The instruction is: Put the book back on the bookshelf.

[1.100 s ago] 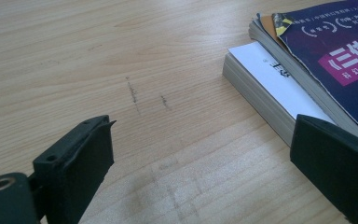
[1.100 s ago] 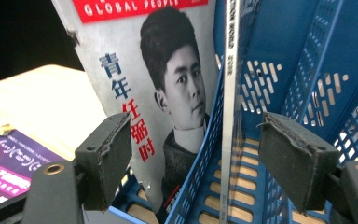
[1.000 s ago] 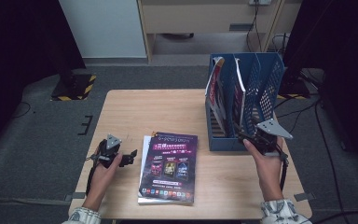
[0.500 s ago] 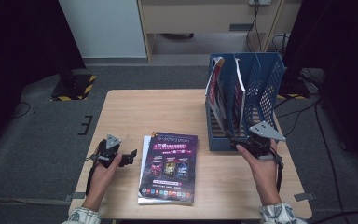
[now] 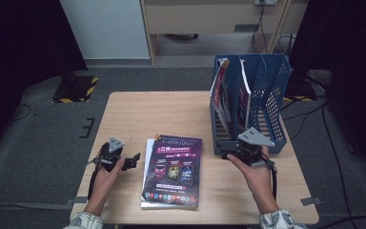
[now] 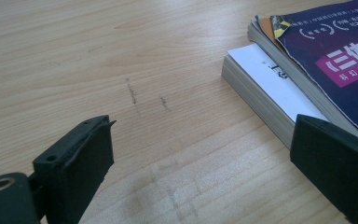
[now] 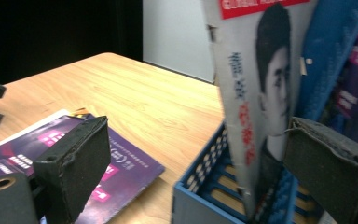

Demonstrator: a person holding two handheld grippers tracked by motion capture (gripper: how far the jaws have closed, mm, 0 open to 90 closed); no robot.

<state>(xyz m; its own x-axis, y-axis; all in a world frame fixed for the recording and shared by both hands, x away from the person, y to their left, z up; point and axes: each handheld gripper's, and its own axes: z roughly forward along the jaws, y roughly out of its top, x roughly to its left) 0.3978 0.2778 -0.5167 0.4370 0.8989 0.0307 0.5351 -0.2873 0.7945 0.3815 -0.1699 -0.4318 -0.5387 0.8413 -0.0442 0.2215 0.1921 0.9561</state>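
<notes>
A blue file rack stands at the table's right, with magazines upright in its left slots. A stack of magazines with a purple cover lies flat at the front middle. My right gripper hovers at the rack's near left corner. In the right gripper view it is open; its jaws have just been opening and hold nothing. A portrait magazine stands in the rack beyond them. My left gripper rests left of the stack, open, and the stack's edge lies by its right jaw.
The wooden table has bare room at its back left. The rack's right slots look empty. Cables and dark stands sit on the grey floor around the table.
My right gripper has drawn back from the rack's front, moving left and toward the person. The left gripper and the flat stack have stayed put.
</notes>
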